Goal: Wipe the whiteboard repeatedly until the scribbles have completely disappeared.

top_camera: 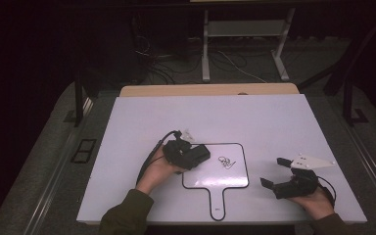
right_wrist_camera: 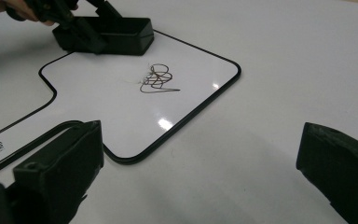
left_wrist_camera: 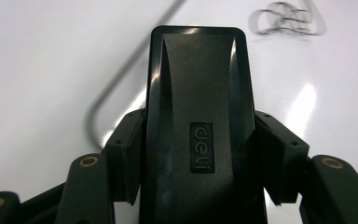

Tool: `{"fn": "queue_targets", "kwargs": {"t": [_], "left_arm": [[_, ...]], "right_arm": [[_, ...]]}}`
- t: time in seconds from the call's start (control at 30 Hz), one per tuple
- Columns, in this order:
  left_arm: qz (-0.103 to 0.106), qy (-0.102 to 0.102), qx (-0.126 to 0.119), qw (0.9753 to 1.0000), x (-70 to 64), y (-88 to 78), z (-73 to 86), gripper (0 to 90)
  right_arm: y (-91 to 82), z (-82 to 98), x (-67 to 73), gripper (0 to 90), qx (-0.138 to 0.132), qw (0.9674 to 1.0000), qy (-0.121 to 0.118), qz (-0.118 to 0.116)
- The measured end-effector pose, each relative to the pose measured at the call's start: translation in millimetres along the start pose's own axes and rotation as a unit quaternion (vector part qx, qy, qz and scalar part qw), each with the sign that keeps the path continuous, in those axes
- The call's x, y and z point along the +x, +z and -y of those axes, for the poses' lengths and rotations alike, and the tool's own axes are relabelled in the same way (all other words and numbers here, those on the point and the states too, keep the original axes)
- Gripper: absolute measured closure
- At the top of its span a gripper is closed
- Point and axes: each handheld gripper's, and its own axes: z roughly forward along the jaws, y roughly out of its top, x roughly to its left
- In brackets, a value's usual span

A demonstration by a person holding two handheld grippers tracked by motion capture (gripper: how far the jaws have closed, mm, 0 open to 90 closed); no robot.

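**Eraser meets whiteboard on a white worktop**

A black plastic eraser [left_wrist_camera: 198, 126], a smooth rounded block with a raised brand badge moulded into its back, sits clamped between the fingers of the left gripper [top_camera: 188, 155], which press against its two long sides. In the high view the eraser rests at the upper left corner of a small paddle-shaped whiteboard [top_camera: 203, 171], a glossy white panel with rounded corners, a thin black border and a short handle that points toward the near edge of the worktop [top_camera: 274, 117]. The board lies flat near the middle of the worktop's near half. A dark scribble [top_camera: 226, 162] of looping marker lines sits on the board's surface, just right of the eraser and apart from it; the board's sheen throws back small bright spots of light.

The right gripper [top_camera: 276, 171], matte black and blocky with a pale three-cornered plate on top, is held in a hand toward the near right corner of the worktop, off the board. Its fingers stand wide apart with nothing between them, as the right gripper view shows. The worktop itself is a plain, smooth white sheet with a strip of pale wood along its far edge.
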Motion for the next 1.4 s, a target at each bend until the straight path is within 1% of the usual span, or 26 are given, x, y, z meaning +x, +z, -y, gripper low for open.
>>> {"fn": "queue_targets", "kwargs": {"t": [0.03, 0.1, 0.13, 0.2, 0.23, 0.27, 0.3, 0.33, 0.4, 0.53, 0.57, 0.7, 0.73, 0.77, 0.8, 0.83, 0.87, 0.93, 1.03, 1.1, 1.13, 1.17, 1.27, 1.3, 1.37, 1.4], "left_arm": [[0.003, 0.003, 0.001, 1.0, -4.5, 0.9, -1.1, 39.2], [0.008, 0.011, 0.004, 0.9999, -7.8, 1.9, -3.1, 39.2], [0.008, 0.009, 0.002, 0.9999, -8.4, 2.8, -3.7, 39.2], [0.006, 0.007, 0.001, 1.0, -4.9, 3.4, -5.3, 39.2], [0.001, 0.003, -0.004, 1.0, -2.6, 4.4, -6.5, 39.2], [0.001, 0.0, -0.006, 1.0, -0.4, 4.3, -8.3, 39.2], [0.005, -0.004, -0.012, 0.9999, 1.6, 4.7, -10.5, 39.2], [0.006, -0.001, -0.013, 0.9999, 2.7, 5.0, -12.6, 39.2], [0.0, 0.008, -0.012, 0.9999, 3.7, 7.6, -19.7, 39.2], [0.004, 0.013, -0.015, 0.9998, 5.3, 17.8, -34.6, 39.2], [0.005, 0.018, -0.013, 0.9998, 5.7, 22.0, -38.9, 39.2], [0.011, 0.015, -0.014, 0.9997, 3.8, 34.9, -48.9, 39.2], [0.013, 0.022, -0.013, 0.9996, 3.3, 37.2, -51.1, 39.2], [0.016, 0.029, -0.009, 0.9994, 2.3, 39.4, -53.3, 39.2], [0.017, 0.024, -0.011, 0.9995, -0.1, 41.3, -54.4, 39.2], [0.019, 0.027, -0.011, 0.9994, -0.8, 42.1, -55.4, 39.2], [0.019, 0.034, -0.008, 0.9992, -1.1, 42.4, -56.7, 39.2], [0.023, 0.037, -0.008, 0.999, -3.4, 44.0, -58.2, 39.2], [0.036, 0.037, -0.009, 0.9986, -12.5, 46.5, -60.7, 39.2], [0.046, 0.06, -0.008, 0.9971, -19.6, 48.5, -63.5, 39.2], [0.053, 0.067, -0.002, 0.9963, -24.7, 49.0, -65.0, 39.2], [0.057, 0.071, -0.003, 0.9958, -30.6, 50.5, -66.4, 39.2], [0.062, 0.093, 0.006, 0.9937, -41.2, 52.9, -71.2, 39.2], [0.062, 0.092, 0.005, 0.9938, -42.5, 53.8, -72.1, 39.2], [0.067, 0.09, 0.004, 0.9936, -39.1, 54.5, -73.0, 39.2], [0.065, 0.085, 0.003, 0.9942, -37.1, 54.6, -73.0, 39.2]], "right_arm": [[0.1, -0.1, -0.1, 0.0, 0.0, 1.0, 0.0, 0.0], [0.1, 0.0, 0.0, 0.0, 0.0, 1.0, 0.0, 0.0], [0.1, 0.0, 0.1, 0.0, 0.0, 1.0, 0.0, 0.0], [0.0, -0.1, 0.1, 0.0, 0.0, 1.0, 0.0, 0.0], [0.0, -0.1, 0.1, 0.0, 0.0, 1.0, -0.001, 0.0], [-0.1, -0.1, 0.0, 0.0, 0.0, 1.0, 0.0, 0.0], [-0.1, -0.1, -0.1, 0.0, 0.0, 1.0, 0.0, 0.001], [0.0, -0.2, -0.3, 0.0, -0.001, 1.0, 0.001, 0.001], [0.3, -0.2, -0.7, 0.0, -0.001, 1.0, 0.001, 0.0], [0.9, -0.2, -0.5, 0.0, 0.001, 1.0, 0.001, 0.0], [0.7, -0.1, -0.4, 0.0, 0.001, 1.0, 0.001, 0.0], [-0.2, 0.2, -1.1, 0.0, -0.001, 1.0, 0.002, 0.0], [-0.5, 0.2, -1.4, 0.0, -0.001, 1.0, 0.003, 0.0], [-0.4, 0.3, -1.8, 0.0, -0.003, 1.0, 0.003, 0.0], [-0.6, 0.4, -2.2, 0.0, -0.003, 1.0, 0.002, -0.001], [-0.7, 0.5, -2.3, 0.0, -0.003, 1.0, 0.002, -0.001], [-0.7, 0.5, -2.4, 0.0, -0.003, 1.0, 0.002, -0.001], [-0.7, 0.6, -2.2, 0.0, -0.002, 1.0, 0.003, -0.002], [-0.3, 0.4, -1.6, 0.0, -0.001, 1.0, 0.004, -0.002], [-0.3, 0.4, -1.5, 0.0, -0.001, 1.0, 0.003, -0.002], [-0.3, 0.4, -1.4, 0.0, -0.001, 1.0, 0.003, -0.002], [-0.3, 0.4, -1.5, 0.0, -0.001, 1.0, 0.003, -0.002], [-0.2, 0.4, -1.4, 0.0, 0.0, 1.0, 0.003, -0.002], [-0.2, 0.5, -1.4, 0.0, -0.001, 1.0, 0.003, -0.002], [-0.3, 0.5, -1.5, 0.0, 0.0, 1.0, 0.003, -0.002], [-0.3, 0.5, -1.5, 0.0, 0.0, 1.0, 0.003, -0.002]]}}
